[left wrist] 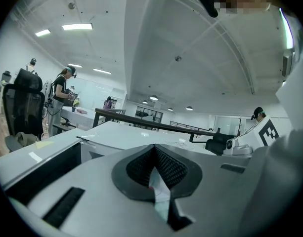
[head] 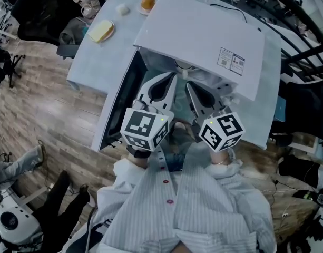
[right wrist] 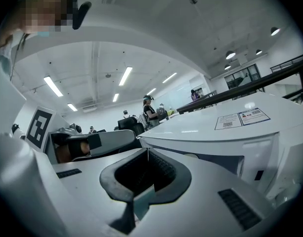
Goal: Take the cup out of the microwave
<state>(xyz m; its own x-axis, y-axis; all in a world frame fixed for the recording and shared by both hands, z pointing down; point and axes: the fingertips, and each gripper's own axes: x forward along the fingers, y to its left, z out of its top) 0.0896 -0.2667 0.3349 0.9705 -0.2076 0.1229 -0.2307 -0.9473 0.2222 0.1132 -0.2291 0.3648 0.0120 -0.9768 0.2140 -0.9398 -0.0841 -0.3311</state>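
Observation:
The white microwave (head: 203, 36) stands on a pale table, its door (head: 121, 99) swung open to the left. Just inside the opening a pale rounded rim (head: 185, 66) shows, maybe the cup; the rest of the inside is hidden under the microwave's top. My left gripper (head: 172, 77) and right gripper (head: 188, 86) sit side by side in front of the opening, tips pointing in. Both are shut with nothing between the jaws. In the left gripper view the shut jaws (left wrist: 153, 145) point over the microwave's top (left wrist: 131, 135). In the right gripper view the shut jaws (right wrist: 148, 150) face the microwave front (right wrist: 230, 132).
On the table (head: 93, 62) behind the microwave lie a plate with bread (head: 101, 31), a small white object (head: 122, 8) and an orange item on a dish (head: 147, 4). A black chair (head: 40, 9) stands at the far left. People stand at desks (left wrist: 60, 100) in the background.

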